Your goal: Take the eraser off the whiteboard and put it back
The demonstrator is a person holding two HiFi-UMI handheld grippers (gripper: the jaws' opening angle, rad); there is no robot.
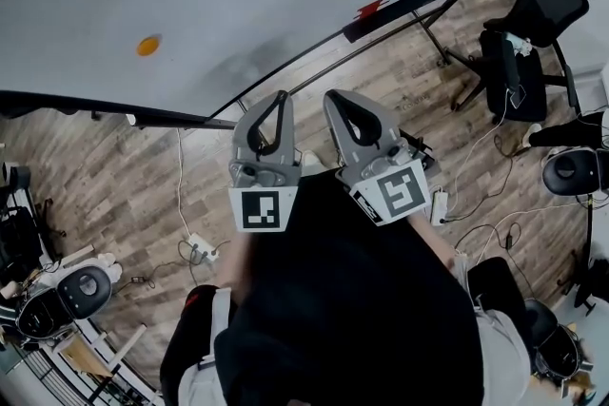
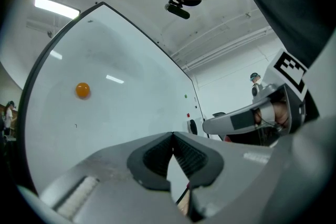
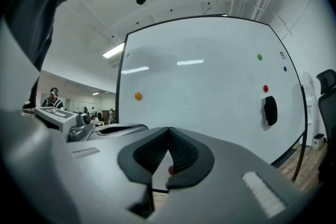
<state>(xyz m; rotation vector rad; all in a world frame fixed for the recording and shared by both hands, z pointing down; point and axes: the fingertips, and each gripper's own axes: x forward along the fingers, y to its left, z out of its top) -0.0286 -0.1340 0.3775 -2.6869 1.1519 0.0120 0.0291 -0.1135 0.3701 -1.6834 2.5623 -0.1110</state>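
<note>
The person, in a dark top (image 1: 362,299), is holding both tools out level in front of the body, side by side and near each other. The left gripper (image 2: 172,136) is keeping its ribbed black pads pressed together at the tips, with nothing between them. The right gripper (image 3: 168,131) is doing the same, its jaws closed on nothing. Each one is carrying its marker cube at the rear, facing up toward the head camera.

Below them a wooden floor (image 1: 143,176) is showing, with cables trailing across it.

Beyond the jaw tips the whiteboard (image 3: 210,92) is standing upright in its dark frame, its surface mostly bare. The eraser (image 3: 270,110) is sitting on the board near its right edge, well apart from both grippers. It is showing as a black oblong block with rounded ends, standing on end with its long side vertical, and in the head view a pale rim is edging one side of it. A red magnet (image 3: 265,88) is sitting just above it, with a green magnet (image 3: 259,57) and a blue magnet (image 3: 285,67) higher up. An orange magnet (image 3: 137,96) is clinging to the board far over on the left side.

Past the board's right end, a black office chair (image 1: 542,5) is standing on the floor.
</note>
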